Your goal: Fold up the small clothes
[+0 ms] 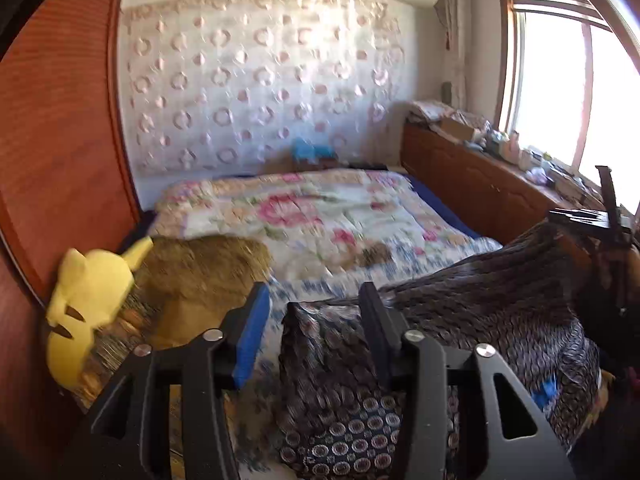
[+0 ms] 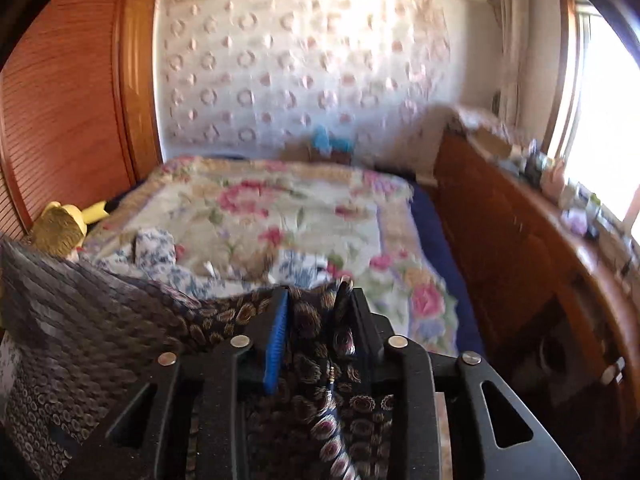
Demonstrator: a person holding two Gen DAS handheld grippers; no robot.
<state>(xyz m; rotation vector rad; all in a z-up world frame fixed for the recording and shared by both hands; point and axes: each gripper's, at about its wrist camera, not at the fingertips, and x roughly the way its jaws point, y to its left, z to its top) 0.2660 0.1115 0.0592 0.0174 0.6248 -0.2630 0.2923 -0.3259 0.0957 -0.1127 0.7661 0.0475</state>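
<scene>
A dark garment with a small round pattern [image 1: 500,300] hangs lifted over the bed, stretched between my two grippers. My left gripper [image 1: 314,288] stands open. The garment's edge drapes over its right finger [image 1: 372,312] and the blue pad on its left finger [image 1: 252,328] is clear of the cloth. In the right wrist view the same garment [image 2: 100,312] runs off to the left. A bunched fold of it lies loosely in the gap of my right gripper [image 2: 318,292], whose jaws stand apart. Everything is blurred.
The bed carries a floral quilt [image 1: 320,216]. A yellow plush toy [image 1: 88,292] and a brown fuzzy cloth [image 1: 208,268] lie at the left, by the wooden wardrobe [image 1: 60,140]. A cluttered wooden cabinet [image 2: 520,220] runs under the window at the right.
</scene>
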